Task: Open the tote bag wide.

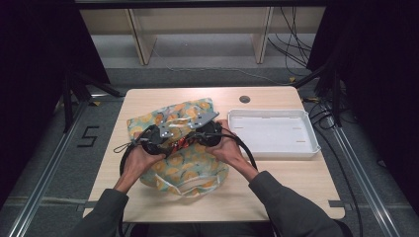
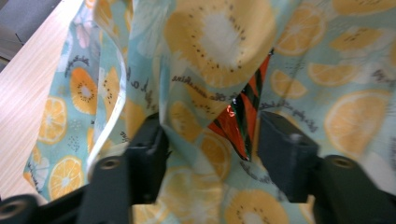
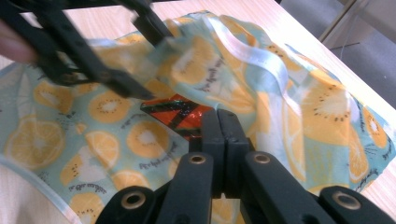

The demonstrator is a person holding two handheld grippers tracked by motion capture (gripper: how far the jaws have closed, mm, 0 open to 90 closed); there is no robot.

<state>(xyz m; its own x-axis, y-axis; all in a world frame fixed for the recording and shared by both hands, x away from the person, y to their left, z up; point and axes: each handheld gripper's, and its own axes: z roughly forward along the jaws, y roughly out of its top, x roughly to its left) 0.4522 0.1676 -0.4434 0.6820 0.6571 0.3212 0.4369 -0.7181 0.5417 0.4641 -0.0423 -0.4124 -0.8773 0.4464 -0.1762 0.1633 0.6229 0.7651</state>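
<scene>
From the high view, both hands work a fruit-print cloth bag on the desk, left tool and right tool close over it, a white tray alongside. In the left gripper view, that tool's jaws stand partly apart around a fold of cloth and the tip of an orange-and-black foil packet, pressing neither; centring the packet before closing looks wise. In the right gripper view, the right tool is pinched tight at the packet's edge; holding steady should help.
</scene>
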